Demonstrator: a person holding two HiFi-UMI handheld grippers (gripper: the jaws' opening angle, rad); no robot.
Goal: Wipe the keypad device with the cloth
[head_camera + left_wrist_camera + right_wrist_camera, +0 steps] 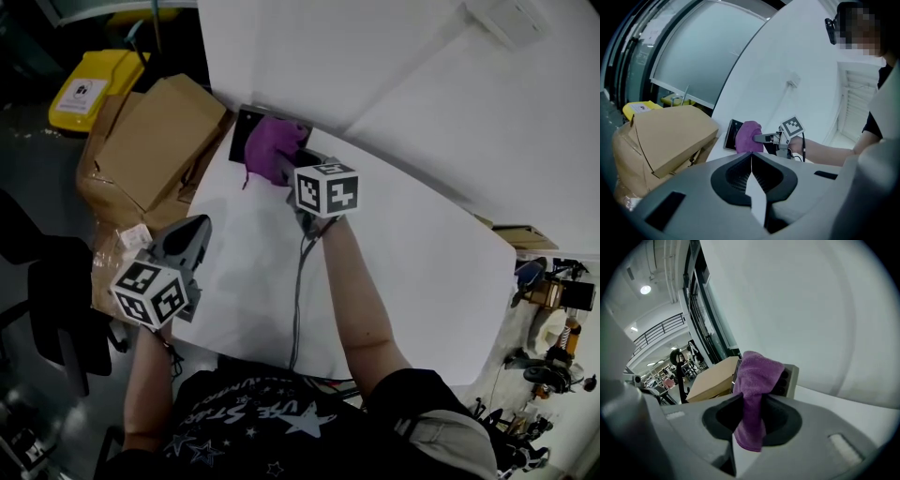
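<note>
A purple cloth (272, 145) lies bunched over the black keypad device (246, 131) at the far left corner of the white table (403, 272). My right gripper (286, 169) is shut on the cloth and presses it onto the device. In the right gripper view the cloth (754, 380) hangs from between the jaws, with the device's grey keys (787, 378) just behind it. My left gripper (192, 234) hovers at the table's near left edge, shut, with nothing between its jaws. The left gripper view shows the cloth (747, 137) covering most of the device (731, 133).
Brown cardboard boxes (155, 141) are stacked left of the table, close to the device. A yellow bin (94, 84) stands behind them. A black chair (47, 291) is at the near left. A grey cable (298, 300) trails from my right gripper across the table.
</note>
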